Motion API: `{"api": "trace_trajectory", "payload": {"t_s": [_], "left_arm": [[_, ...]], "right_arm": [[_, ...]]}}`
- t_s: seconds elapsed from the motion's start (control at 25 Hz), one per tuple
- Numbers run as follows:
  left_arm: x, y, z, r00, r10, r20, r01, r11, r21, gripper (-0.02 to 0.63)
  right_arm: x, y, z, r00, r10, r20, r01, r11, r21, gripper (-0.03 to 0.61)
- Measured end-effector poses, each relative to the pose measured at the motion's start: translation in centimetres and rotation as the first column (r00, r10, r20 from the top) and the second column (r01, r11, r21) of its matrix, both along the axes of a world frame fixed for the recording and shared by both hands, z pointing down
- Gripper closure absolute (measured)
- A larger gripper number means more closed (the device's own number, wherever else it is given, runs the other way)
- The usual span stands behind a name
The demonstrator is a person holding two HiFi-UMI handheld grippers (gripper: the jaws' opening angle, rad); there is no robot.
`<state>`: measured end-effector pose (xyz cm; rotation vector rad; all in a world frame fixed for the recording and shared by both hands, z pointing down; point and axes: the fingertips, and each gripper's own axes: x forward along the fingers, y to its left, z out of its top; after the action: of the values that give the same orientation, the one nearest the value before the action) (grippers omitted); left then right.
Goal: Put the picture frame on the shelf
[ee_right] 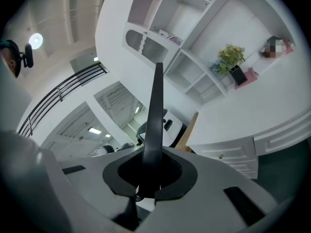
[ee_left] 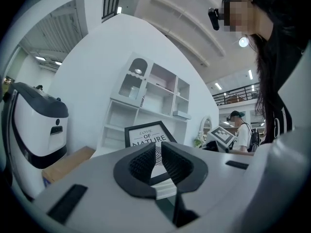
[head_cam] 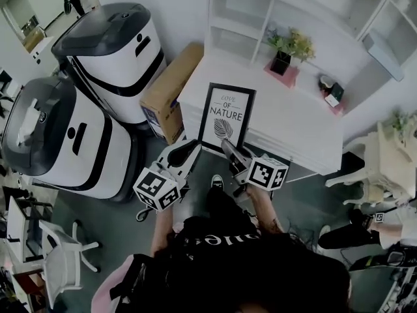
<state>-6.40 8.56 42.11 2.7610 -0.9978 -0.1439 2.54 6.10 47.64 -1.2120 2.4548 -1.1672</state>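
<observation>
Here we hold a gripper in each hand. Our right gripper (head_cam: 229, 150) is clenched on the lower right edge of the picture frame (head_cam: 226, 117), held upright at the near left of the white cabinet (head_cam: 293, 122), with the shelf (head_cam: 241, 18) at its far side. Our left gripper (head_cam: 191, 150) sits just left of the frame's bottom corner, jaws slightly parted, grasping nothing.

Frame (head_cam: 226, 117) at front edge of counter (head_cam: 293, 129), nr its left end; shelves (head_cam: 238, 18) behind counter. Plant (head_cam: 287, 49) on counter, behind & right of frame. Box (head_cam: 171, 90) just left of counter, w/ two machines (head_cam: 117, 51) further left.
</observation>
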Motion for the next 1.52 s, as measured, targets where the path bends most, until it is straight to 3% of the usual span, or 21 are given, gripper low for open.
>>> {"api": "trace_trajectory", "payload": {"t_s": [0.32, 0.56, 1.16, 1.52], "left_arm": [[3.0, -11.8, -1.3, 0.999, -0.035, -0.013, 0.035, 0.999, 0.012, 0.566], [5.4, -17.8, -0.9, 0.999, -0.040, 0.014, 0.040, 0.999, 0.007, 0.566], [8.3, -22.5, -0.2, 0.998, -0.021, 0.065, 0.022, 1.000, -0.014, 0.566], [9.5, -27.8, -0.4, 0.993, 0.095, 0.068, -0.096, 0.995, 0.009, 0.566]], "right_arm": [[3.2, -11.6, -0.5, 0.999, -0.037, 0.000, 0.037, 0.999, -0.010, 0.514], [5.0, -18.3, -0.1, 0.998, -0.055, 0.020, 0.055, 0.998, -0.013, 0.514], [7.7, -23.7, 1.3, 0.997, -0.029, 0.065, 0.032, 0.999, -0.042, 0.514], [8.3, -28.1, 1.4, 0.996, 0.045, 0.080, -0.041, 0.998, -0.048, 0.514]]}}
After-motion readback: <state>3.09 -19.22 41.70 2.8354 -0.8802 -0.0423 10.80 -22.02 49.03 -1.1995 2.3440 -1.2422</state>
